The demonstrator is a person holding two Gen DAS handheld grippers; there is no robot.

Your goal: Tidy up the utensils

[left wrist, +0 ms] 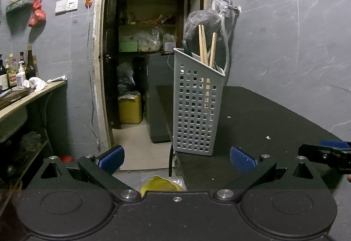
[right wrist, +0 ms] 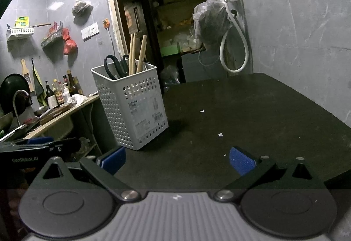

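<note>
Both grippers hang spread and empty: the left gripper point(left wrist: 177, 159) faces the perforated utensil basket point(left wrist: 197, 105) straight ahead at the tabletop's point(left wrist: 263, 113) left edge, nearer than the right gripper point(right wrist: 177, 160), which sees it ahead-left. Chopsticks point(right wrist: 137, 54) and scissors point(right wrist: 114, 66) stand upright inside
</note>
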